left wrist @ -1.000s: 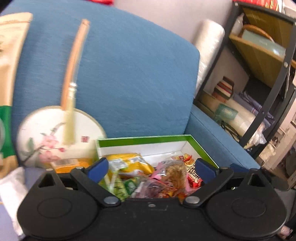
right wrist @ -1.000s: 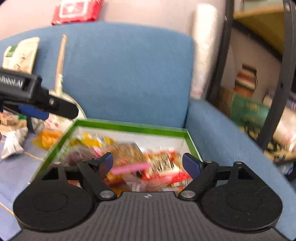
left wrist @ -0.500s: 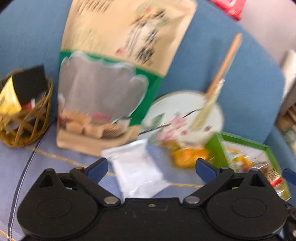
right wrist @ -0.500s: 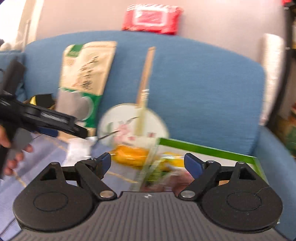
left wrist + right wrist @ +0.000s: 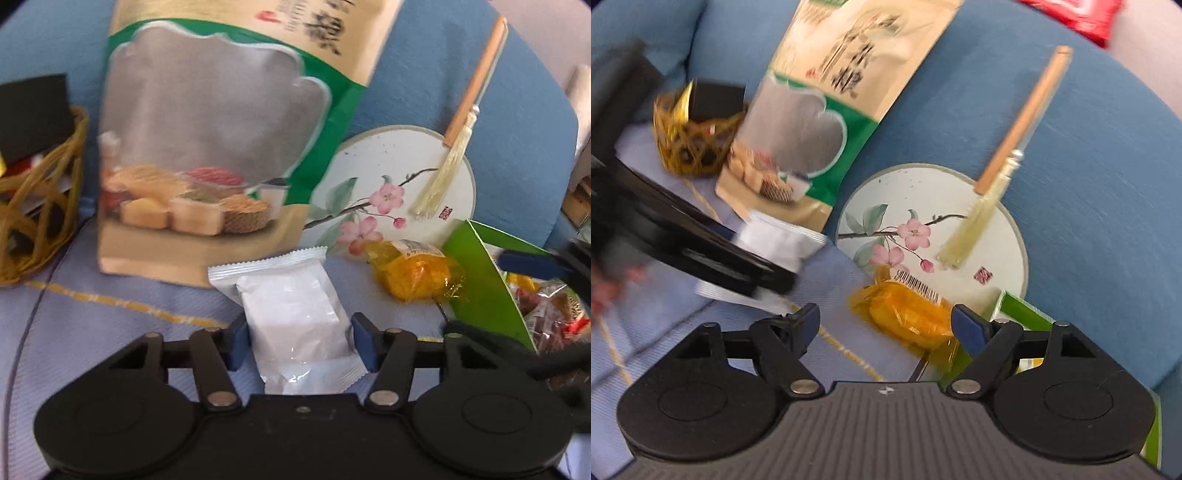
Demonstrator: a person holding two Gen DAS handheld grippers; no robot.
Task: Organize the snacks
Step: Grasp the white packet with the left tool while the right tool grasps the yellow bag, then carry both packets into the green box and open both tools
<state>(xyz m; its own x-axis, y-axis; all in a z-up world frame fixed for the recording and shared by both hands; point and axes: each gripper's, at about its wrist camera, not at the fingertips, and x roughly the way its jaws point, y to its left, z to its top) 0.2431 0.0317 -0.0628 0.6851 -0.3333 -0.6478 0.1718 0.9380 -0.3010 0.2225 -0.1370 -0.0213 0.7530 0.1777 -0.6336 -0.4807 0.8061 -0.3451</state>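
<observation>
Your left gripper (image 5: 299, 341) has just been closing around the white packet (image 5: 291, 314) at lower centre; its pads sit at the packet's sides, though a firm pinch isn't clear. Your right gripper (image 5: 884, 325) is spread, empty, nearing the orange snack (image 5: 908, 317). The slick wrapper could slip out if you lift early, and the tongs could bump.

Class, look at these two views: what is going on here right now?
A person is tidying snacks on a blue sofa with two handheld grippers. The left gripper has just been closing around a white packet lying on the seat. The right gripper is open near an orange-wrapped snack, not gripping it. The green box of snacks sits alongside.
</observation>
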